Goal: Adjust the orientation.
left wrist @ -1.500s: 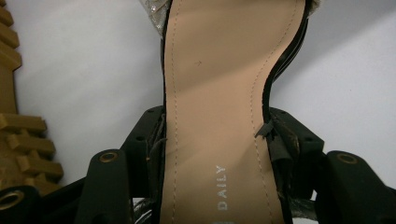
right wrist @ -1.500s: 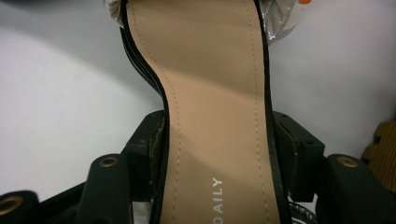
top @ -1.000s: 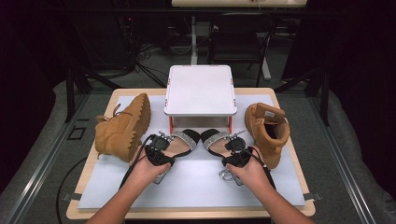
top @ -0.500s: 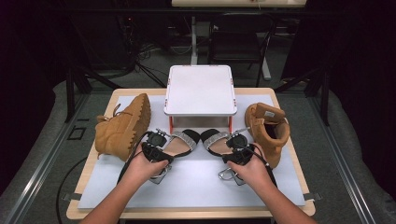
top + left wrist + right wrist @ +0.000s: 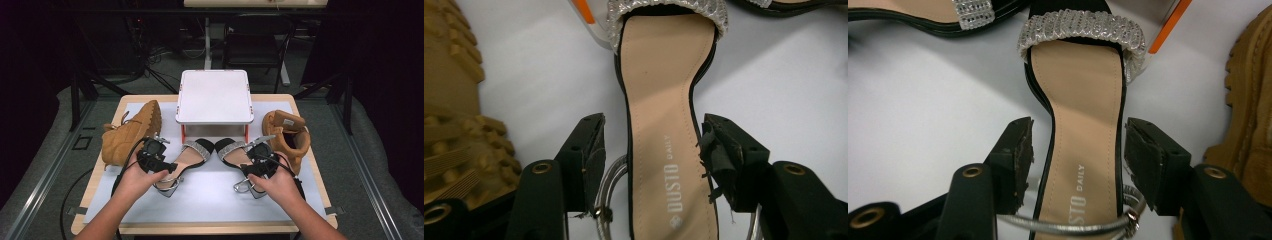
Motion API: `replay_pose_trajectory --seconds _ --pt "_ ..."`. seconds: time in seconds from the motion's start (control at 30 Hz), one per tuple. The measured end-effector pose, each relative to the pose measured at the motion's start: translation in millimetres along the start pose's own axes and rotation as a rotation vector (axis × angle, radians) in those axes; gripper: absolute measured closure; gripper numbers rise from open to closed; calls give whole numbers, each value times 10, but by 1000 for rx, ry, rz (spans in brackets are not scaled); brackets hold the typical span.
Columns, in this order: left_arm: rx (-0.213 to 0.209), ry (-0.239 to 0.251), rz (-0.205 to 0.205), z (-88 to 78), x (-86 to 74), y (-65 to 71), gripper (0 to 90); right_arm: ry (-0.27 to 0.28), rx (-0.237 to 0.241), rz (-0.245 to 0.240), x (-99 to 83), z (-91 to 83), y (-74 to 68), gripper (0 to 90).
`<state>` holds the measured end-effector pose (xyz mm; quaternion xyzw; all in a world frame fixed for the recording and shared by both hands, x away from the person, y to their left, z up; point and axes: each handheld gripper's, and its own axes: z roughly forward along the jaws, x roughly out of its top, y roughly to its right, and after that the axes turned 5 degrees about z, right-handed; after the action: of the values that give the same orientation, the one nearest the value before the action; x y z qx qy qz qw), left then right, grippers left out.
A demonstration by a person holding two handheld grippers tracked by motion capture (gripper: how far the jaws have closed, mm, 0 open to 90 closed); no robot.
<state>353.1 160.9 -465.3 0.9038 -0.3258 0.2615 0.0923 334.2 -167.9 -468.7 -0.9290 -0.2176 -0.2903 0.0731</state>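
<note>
Two black sandals with glittery silver toe straps lie side by side on the white mat, toes under the stand. My left gripper (image 5: pixel 171 162) (image 5: pixel 651 145) hangs over the left sandal (image 5: pixel 192 155) (image 5: pixel 664 75), its jaws on either side of the beige insole. Those jaws have just been closing, and a gap still shows beside the left pad. My right gripper (image 5: pixel 248 164) (image 5: pixel 1078 145) straddles the right sandal (image 5: pixel 231 150) (image 5: pixel 1078 85) the same way. Its jaws have just been closing too, and the left pad is off the sole's edge.
A tan boot (image 5: pixel 130 132) (image 5: pixel 449 100) lies on its side left of the sandals. A second boot (image 5: pixel 290 135) (image 5: pixel 1248 100) stands upright at the right. A white stand (image 5: pixel 214 95) on orange legs (image 5: pixel 1168 27) sits behind them. The mat (image 5: pixel 210 205) is bare near the front edge.
Both hands have lifted a little and drawn slightly apart over the sandals' heel ends. The sandals, boots and stand lie where they were.
</note>
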Motion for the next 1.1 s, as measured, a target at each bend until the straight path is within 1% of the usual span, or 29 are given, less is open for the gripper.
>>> replay_pose_trajectory --seconds 0.03,0.07,0.1,0.17,0.23,0.27,0.3,0.37,0.4,0.43,0.47,0.5,0.53,0.57,0.6,0.63,0.67,0.7,0.73,0.77,0.8,0.83,0.87,0.93,0.97,1.0,1.03,1.07,1.1 --pt "-1 6 2 -41 -17 -7 432 10 -4 -17 -30 -44 -4 464" --pt "-1 6 2 -41 -17 -7 434 10 -4 -17 -30 -44 -4 464" --pt "3 14 10 -81 -35 -7 437 14 -20 -37 -63 -80 -12 472" --pt "-1 15 12 -99 -46 -3 455 13 -17 -40 -101 -118 -15 479" --pt "-10 18 27 -159 -83 13 472 16 -19 -47 -143 -157 -13 491" --pt "-10 18 27 -159 -83 13 480 16 -19 -47 -143 -157 -13 491" --pt "-28 27 50 -201 -125 31 494 13 -10 -47 -186 -202 -5 516" --pt "-54 24 68 -231 -178 54 536 11 -7 -44 -237 -244 7 556" --pt "-54 24 68 -231 -178 54 548 14 -10 -44 -267 -260 11 572" --pt "-51 12 92 -253 -228 86 562 13 -9 -44 -294 -271 15 580" --pt "-51 12 92 -253 -228 86 571 13 -9 -44 -294 -271 15 580" --pt "-52 19 101 -291 -280 110 581 12 -5 -47 -347 -296 12 596" --pt "-52 19 101 -291 -280 110 602 12 -5 -47 -347 -296 12 596" --pt "-52 24 106 -317 -309 116 602 15 -4 -48 -376 -312 3 607" --pt "-42 35 108 -343 -340 121 612 21 -2 -53 -404 -331 -4 614" --pt "-31 55 103 -400 -406 117 633 33 -1 -61 -461 -383 -16 631" --pt "-31 55 103 -400 -406 117 646 33 -1 -61 -461 -383 -16 631" --pt "-29 75 81 -443 -473 107 651 39 15 -57 -518 -426 -16 651" --pt "-29 75 81 -443 -473 107 655 39 15 -57 -518 -426 -16 651" --pt "-31 83 72 -456 -504 106 655 35 18 -58 -544 -441 -13 661" --pt "-34 87 69 -464 -536 102 676 34 21 -52 -572 -450 -15 671" --pt "-25 77 67 -474 -596 97 710 27 27 -36 -628 -463 -14 716" --pt "-25 77 67 -474 -596 97 740 27 27 -36 -628 -463 -14 716" --pt "-19 65 65 -483 -659 81 758 30 35 -22 -681 -475 -11 766" --pt "-11 66 57 -481 -695 75 807 29 39 -19 -728 -483 -4 804" --pt "-7 68 52 -476 -767 56 820 28 37 -18 -749 -479 1 823" --pt "-10 66 43 -472 -801 46 832 21 39 -18 -767 -470 9 844" --pt "-10 66 43 -472 -801 46 846 21 39 -18 -767 -470 9 844" --pt "-11 63 32 -455 -864 28 852 9 39 -15 -796 -446 25 870"
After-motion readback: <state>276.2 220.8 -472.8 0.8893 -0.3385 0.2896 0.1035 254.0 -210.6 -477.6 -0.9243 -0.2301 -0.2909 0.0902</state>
